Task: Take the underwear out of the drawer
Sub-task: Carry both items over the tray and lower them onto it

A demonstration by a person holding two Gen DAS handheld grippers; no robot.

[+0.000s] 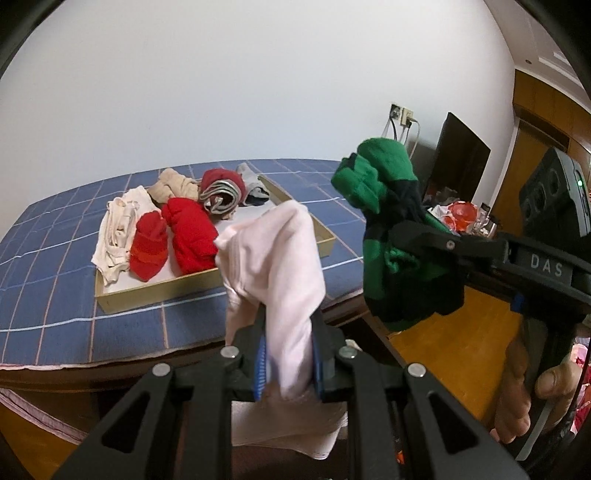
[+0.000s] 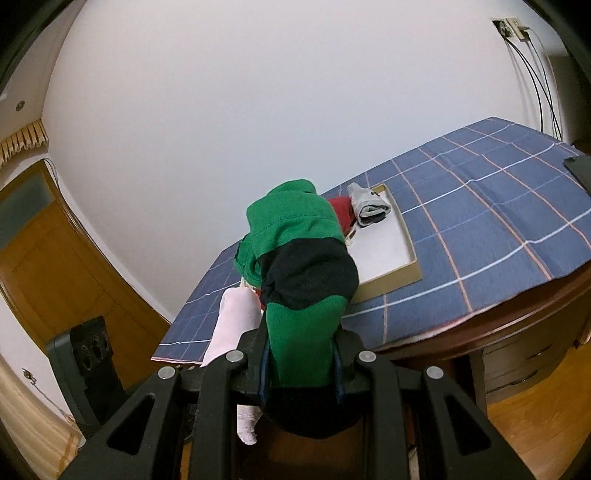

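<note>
My left gripper [image 1: 288, 358] is shut on pale pink underwear [image 1: 273, 266], held in the air in front of the table edge. My right gripper [image 2: 301, 363] is shut on green and dark navy underwear [image 2: 295, 258], also lifted off the table; it also shows in the left wrist view [image 1: 391, 229]. The shallow wooden drawer tray [image 1: 155, 291] lies on the blue checked tablecloth [image 1: 55, 266]. In it are red [image 1: 192, 236], cream [image 1: 118, 229], beige [image 1: 173, 186], red and grey [image 1: 221, 195] and grey [image 1: 253, 184] rolled pieces.
The table's dark wooden edge [image 2: 517, 317] runs below the cloth, with drawers [image 2: 524, 362] under it. A dark monitor [image 1: 458, 166] and clutter stand to the right. Wall sockets with cables [image 2: 517, 33] are on the white wall. A wooden door [image 2: 44, 258] is at left.
</note>
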